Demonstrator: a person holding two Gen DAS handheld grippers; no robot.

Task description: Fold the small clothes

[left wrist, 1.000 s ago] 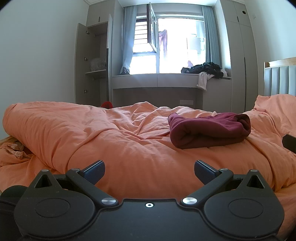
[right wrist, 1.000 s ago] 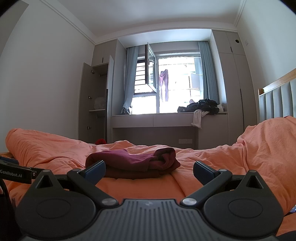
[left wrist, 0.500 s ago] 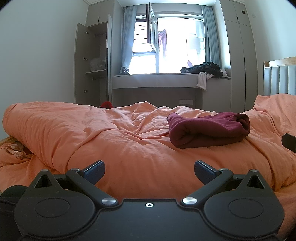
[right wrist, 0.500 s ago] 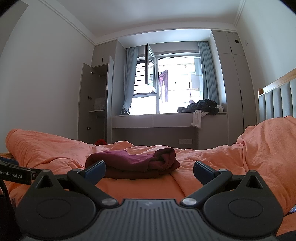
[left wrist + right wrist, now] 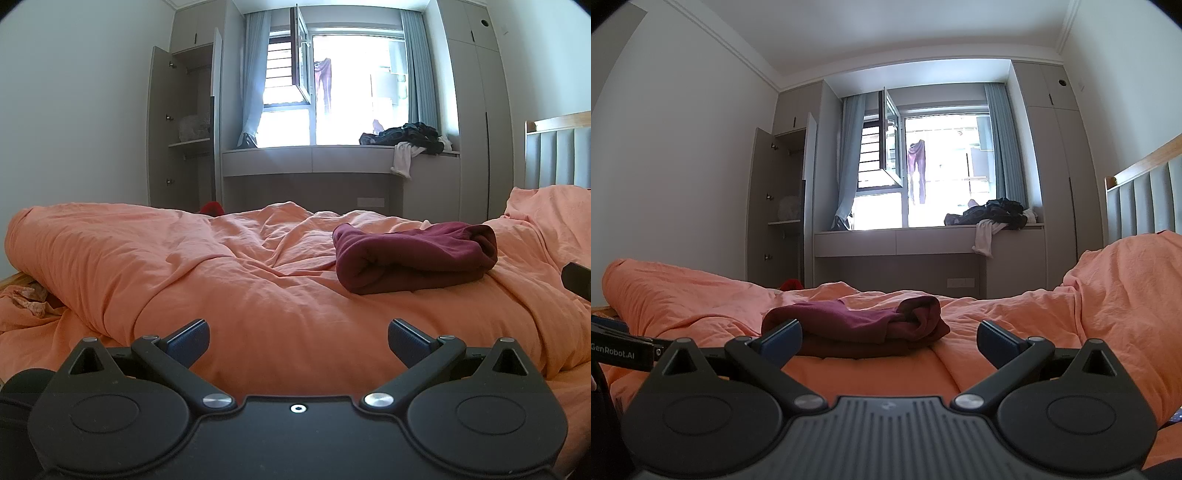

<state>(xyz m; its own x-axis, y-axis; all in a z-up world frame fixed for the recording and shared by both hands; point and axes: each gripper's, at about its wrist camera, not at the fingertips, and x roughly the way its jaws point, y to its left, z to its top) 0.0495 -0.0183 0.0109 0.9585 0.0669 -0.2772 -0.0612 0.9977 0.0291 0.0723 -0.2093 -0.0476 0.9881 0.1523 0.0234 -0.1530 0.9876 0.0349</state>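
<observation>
Holding both my left claw [image 5: 298,336] and right claw [image 5: 889,336] spread and empty above the orange duvet-covered bed [image 5: 221,280], near the folded maroon fabric garment [image 5: 413,260].

a folded garment [image 5: 413,258] lies on a rumpled duvet [image 5: 229,280] covering a bed, at about one o'clock from the left gripper [image 5: 298,338] and about eleven o'clock from the right gripper [image 5: 889,339]. beyond the bed at twelve o'clock is a window seat [image 5: 310,158] under a window [image 5: 354,85], with a pile of clothes [image 5: 410,134] on its right end. an open wardrobe [image 5: 184,129] stands at ten o'clock, a headboard [image 5: 557,155] at two o'clock.
</observation>
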